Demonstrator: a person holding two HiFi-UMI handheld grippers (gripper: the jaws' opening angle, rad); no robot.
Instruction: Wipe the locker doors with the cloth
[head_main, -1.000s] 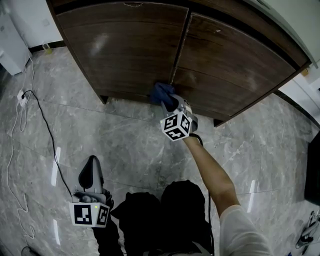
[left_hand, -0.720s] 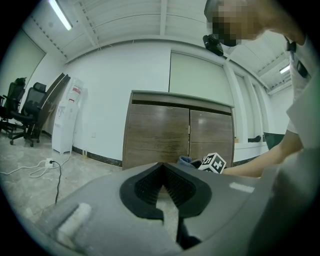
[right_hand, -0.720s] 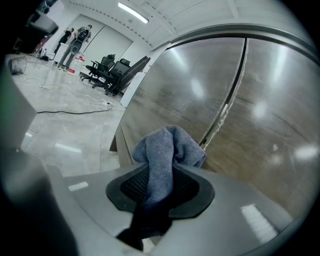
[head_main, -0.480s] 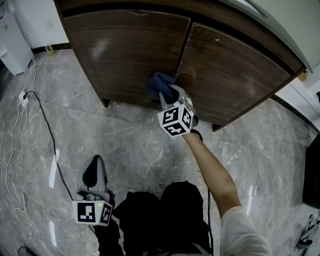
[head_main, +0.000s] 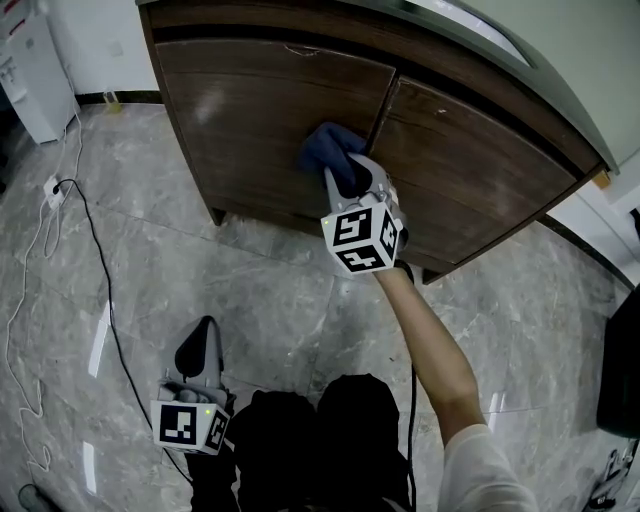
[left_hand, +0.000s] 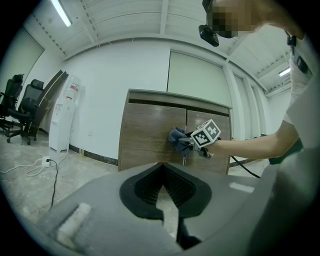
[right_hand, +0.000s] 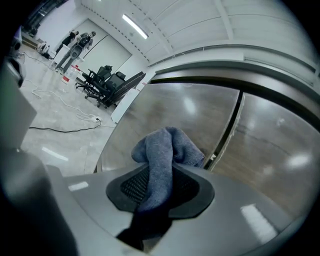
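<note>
The locker is a dark brown wooden cabinet with a left door (head_main: 260, 110) and a right door (head_main: 480, 160). A blue cloth (head_main: 326, 148) is pressed against the left door, close to the seam between the doors, about halfway up. My right gripper (head_main: 345, 178) is shut on the cloth (right_hand: 162, 152), which bulges out past the jaws. In the left gripper view the cloth (left_hand: 177, 138) and the right gripper's marker cube (left_hand: 206, 134) show against the door. My left gripper (head_main: 197, 348) hangs low over the floor, well short of the locker, its jaws closed with nothing between them.
A black cable (head_main: 95, 260) runs across the marble floor to a power strip (head_main: 52, 187) at the left. A white water dispenser (head_main: 25, 70) stands by the wall left of the locker. Office chairs (left_hand: 22, 107) stand far left. A dark object (head_main: 620, 370) sits at the right edge.
My right gripper has slid the cloth up the left door, from near its bottom edge to about mid-height. The left gripper has stayed where it was.
</note>
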